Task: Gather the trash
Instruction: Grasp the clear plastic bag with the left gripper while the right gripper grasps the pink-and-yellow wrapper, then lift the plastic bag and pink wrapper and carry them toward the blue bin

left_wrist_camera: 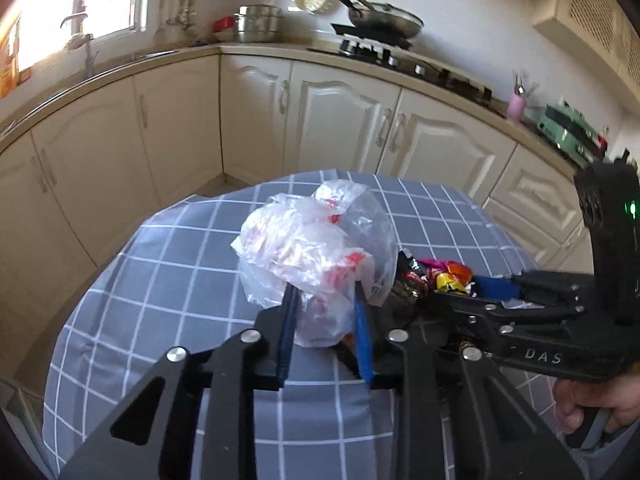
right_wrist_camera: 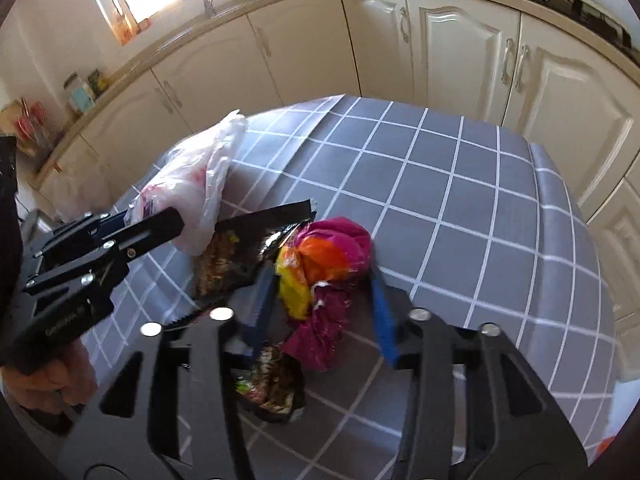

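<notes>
A: Left wrist view, item one, nearest the lens: left tongs (left_wrist_camera: pixel 324 292), black frame, blue pads, pointing forward and steeply down over the desk (left_wrist_camera: pixel 160 264), which wears a grey cloth with white grid lines.

B: State of the left tongs?

A: Closed on the clear plastic bag (left_wrist_camera: pixel 308 248). The crumpled bag, with red print, bulges up past the tips, and both pads press into its lower part. It rests on the desk's middle.

B: Anything else in that view?

A: The right tongs (left_wrist_camera: pixel 480 294) come in from the right edge, lying nearly level, tips in a heap of coloured wrappers (left_wrist_camera: pixel 448 276) just right of the bag. A hand (left_wrist_camera: pixel 588 408) holds their grip at the lower right. Cream cabinets (left_wrist_camera: pixel 332 116) behind.

B: Right wrist view?

A: Nearest: the right tongs (right_wrist_camera: pixel 324 284), tilted steeply down. They are clamped on a pink, orange and yellow wrapper bundle (right_wrist_camera: pixel 320 264), whose crumpled mass fills the gap between the pads.

B: Neighbours?

A: A black foil packet (right_wrist_camera: pixel 244 248) lies touching the bundle's left side; another dark packet (right_wrist_camera: pixel 272 384) lies under the frame. The left tongs (right_wrist_camera: pixel 152 220) enter from the left, tips at the plastic bag (right_wrist_camera: pixel 192 184), a hand (right_wrist_camera: pixel 48 384) below them.
</notes>
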